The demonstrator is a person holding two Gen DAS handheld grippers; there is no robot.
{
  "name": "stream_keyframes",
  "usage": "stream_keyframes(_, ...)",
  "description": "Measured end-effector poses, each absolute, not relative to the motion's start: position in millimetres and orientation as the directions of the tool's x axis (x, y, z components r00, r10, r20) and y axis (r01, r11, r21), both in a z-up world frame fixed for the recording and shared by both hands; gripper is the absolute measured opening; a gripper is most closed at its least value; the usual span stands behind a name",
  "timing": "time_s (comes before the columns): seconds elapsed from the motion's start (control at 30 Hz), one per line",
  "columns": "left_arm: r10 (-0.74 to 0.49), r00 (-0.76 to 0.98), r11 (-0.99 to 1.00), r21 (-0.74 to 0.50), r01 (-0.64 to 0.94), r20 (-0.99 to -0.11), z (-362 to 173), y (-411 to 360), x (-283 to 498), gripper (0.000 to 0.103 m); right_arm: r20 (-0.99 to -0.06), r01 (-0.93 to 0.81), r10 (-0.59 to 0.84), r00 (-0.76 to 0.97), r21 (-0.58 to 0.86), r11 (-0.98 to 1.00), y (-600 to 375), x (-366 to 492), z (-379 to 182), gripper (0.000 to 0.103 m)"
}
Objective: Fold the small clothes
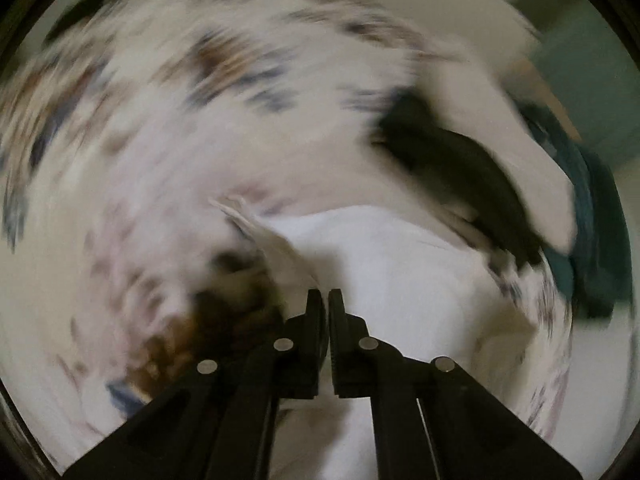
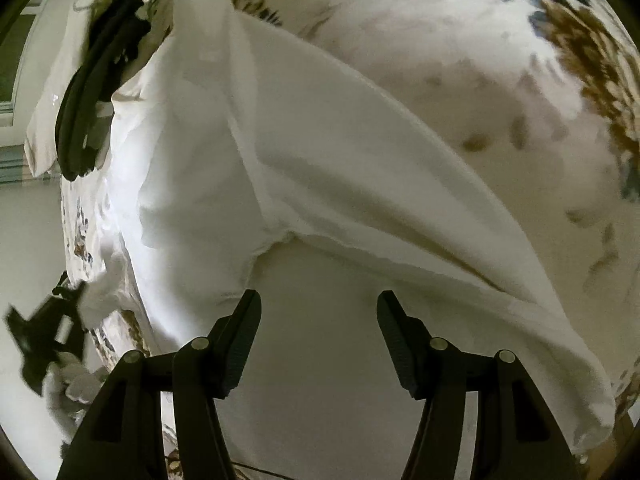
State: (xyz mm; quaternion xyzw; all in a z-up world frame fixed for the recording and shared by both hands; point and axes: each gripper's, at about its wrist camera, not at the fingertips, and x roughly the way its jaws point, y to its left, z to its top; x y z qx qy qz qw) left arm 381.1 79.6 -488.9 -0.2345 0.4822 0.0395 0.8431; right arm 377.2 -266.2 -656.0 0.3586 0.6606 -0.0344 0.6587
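Pinched between the closed fingers of the left gripper (image 1: 327, 294), a white garment (image 2: 280, 168) is seen draped over a floral bedspread (image 2: 460, 40), while the right gripper (image 2: 318, 300) is held open above the cloth; a dark garment (image 1: 460, 168) is seen nearby.

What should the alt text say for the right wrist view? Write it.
The right tongs stand open above a white garment spread, partly folded over, on a floral bedsheet. A black garment lies at upper left.
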Motion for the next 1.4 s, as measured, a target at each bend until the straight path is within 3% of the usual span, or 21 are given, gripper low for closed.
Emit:
stream_keyframes(0.07,-0.169,0.549,0.938,-0.304,-0.164,-0.818,-472.6,43.2,385.1,0.002,-0.895,0.533,0.426,0.131,0.426,0.731,-273.4,371.9,-653.2,0.063)
stream_keyframes(0.2,-0.349,0.435,0.937,-0.299,0.181,-0.83,-476.6,-66.8,386.8,0.003,-0.901,0.55,0.414,0.126,0.411,0.727,-280.0,361.9,-648.1,0.063)
stream_keyframes(0.27,-0.371,0.359,0.917,-0.276,0.289,-0.856,-490.3,-104.2,379.2,0.005,-0.906,0.553,0.407,0.117,0.4,0.731,-283.7,358.3,-645.5,0.063)
stream_keyframes(0.37,-0.306,0.29,0.908,-0.187,0.375,-0.907,-511.0,-127.4,355.6,0.009,-0.907,0.558,0.407,0.108,0.394,0.73,-293.2,352.6,-638.4,0.063)
stream_keyframes(0.43,-0.269,0.296,0.921,-0.154,0.359,-0.917,-514.2,-112.4,333.9,0.017,-0.904,0.558,0.412,0.116,0.402,0.726,-298.7,352.2,-631.5,0.063)
stream_keyframes(0.47,-0.245,0.296,0.929,-0.137,0.343,-0.923,-515.5,-101.8,328.4,0.032,-0.901,0.555,0.416,0.122,0.41,0.724,-301.2,352.6,-628.1,0.063)
stream_keyframes(0.5,-0.216,0.3,0.941,-0.116,0.318,-0.929,-516.2,-89.3,321.9,0.056,-0.898,0.552,0.421,0.128,0.417,0.722,-301.9,354.5,-625.4,0.063)
stream_keyframes(0.57,-0.148,0.329,0.964,-0.062,0.259,-0.933,-513.4,-57.7,307.9,0.078,-0.888,0.539,0.436,0.146,0.441,0.717,-303.5,359.7,-618.3,0.063)
stream_keyframes(0.8,0.15,0.361,0.984,0.175,0.039,-0.921,-526.8,38.3,263.4,0.078,-0.849,0.436,0.506,0.149,0.516,0.737,-249.6,425.9,-607.6,0.063)
stream_keyframes(1.03,0.185,0.29,0.982,0.166,-0.09,-0.939,-539.9,80.7,254.0,0.078,-0.828,0.413,0.56,0.025,0.518,0.749,-162.3,503.8,-665.0,0.063)
stream_keyframes(1.07,0.185,0.292,0.982,0.163,-0.096,-0.939,-539.8,81.5,252.6,0.078,-0.826,0.413,0.564,0.009,0.517,0.75,-155.0,507.8,-671.2,0.05)
stream_keyframes(1.1,0.185,0.298,0.982,0.162,-0.101,-0.936,-538.1,82.3,251.1,0.078,-0.83,0.398,0.557,-0.007,0.509,0.763,-147.5,509.8,-673.6,0.005)
stream_keyframes(1.27,0.168,0.385,0.985,0.14,-0.099,-0.907,-517.2,81.5,249.0,0.078,-0.914,0.316,0.404,-0.048,0.37,0.874,-145.1,494.8,-654.9,0.003)
stream_keyframes(1.33,0.16,0.394,0.987,0.132,-0.097,-0.905,-511.5,78.8,250.2,0.078,-0.896,0.305,0.435,-0.084,0.393,0.868,-155.4,489.0,-643.9,0.016)
stream_keyframes(1.37,0.15,0.394,0.988,0.121,-0.099,-0.907,-508.3,77.7,251.1,0.078,-0.882,0.296,0.46,-0.101,0.415,0.86,-161.5,486.4,-637.3,0.047)
stream_keyframes(1.4,0.138,0.397,0.989,0.106,-0.103,-0.908,-503.5,76.0,251.9,0.078,-0.875,0.293,0.474,-0.099,0.43,0.854,-171.9,482.2,-626.6,0.068)
